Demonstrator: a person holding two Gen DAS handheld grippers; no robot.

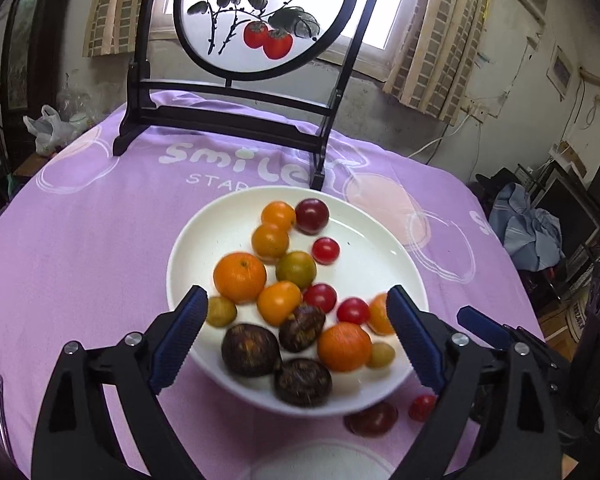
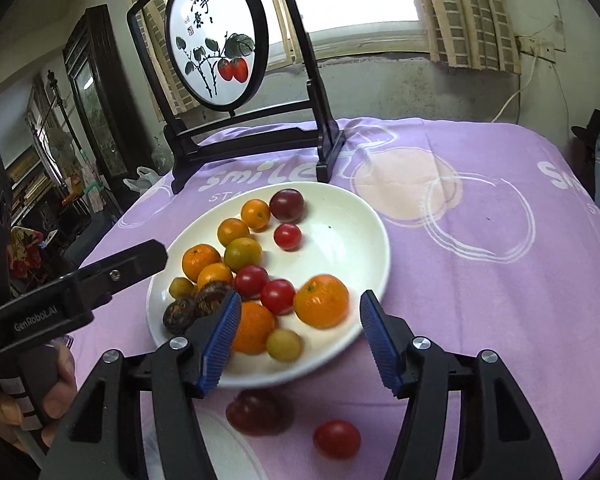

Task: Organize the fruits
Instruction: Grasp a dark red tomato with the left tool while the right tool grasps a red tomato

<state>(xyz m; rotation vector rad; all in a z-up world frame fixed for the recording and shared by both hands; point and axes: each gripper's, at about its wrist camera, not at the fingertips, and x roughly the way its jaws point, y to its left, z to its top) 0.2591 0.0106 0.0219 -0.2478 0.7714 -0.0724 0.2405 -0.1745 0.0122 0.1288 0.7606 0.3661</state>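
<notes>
A white plate (image 1: pixel 364 248) on the purple cloth holds several fruits: mandarins (image 1: pixel 240 277), red cherry tomatoes (image 1: pixel 325 250), a dark plum (image 1: pixel 311 216), small green-yellow fruits and rough dark brown ones (image 1: pixel 250 349). My left gripper (image 1: pixel 297 292) hangs open over the plate's near side, its pads touching nothing. My right gripper (image 2: pixel 300 298) is open above the near rim, over a mandarin (image 2: pixel 321 301) that lies in the plate (image 2: pixel 340 220). In front of the plate, on the cloth, lie a dark red plum (image 2: pixel 256 410) and a red cherry tomato (image 2: pixel 336 438).
A black stand with a round painted screen (image 1: pixel 260 20) rises behind the plate. The rim of a second white dish (image 1: pixel 320 460) shows at the bottom edge. A hand (image 2: pixel 56 396) holds the left gripper's handle. Bare purple cloth (image 2: pixel 500 280) spreads to the right.
</notes>
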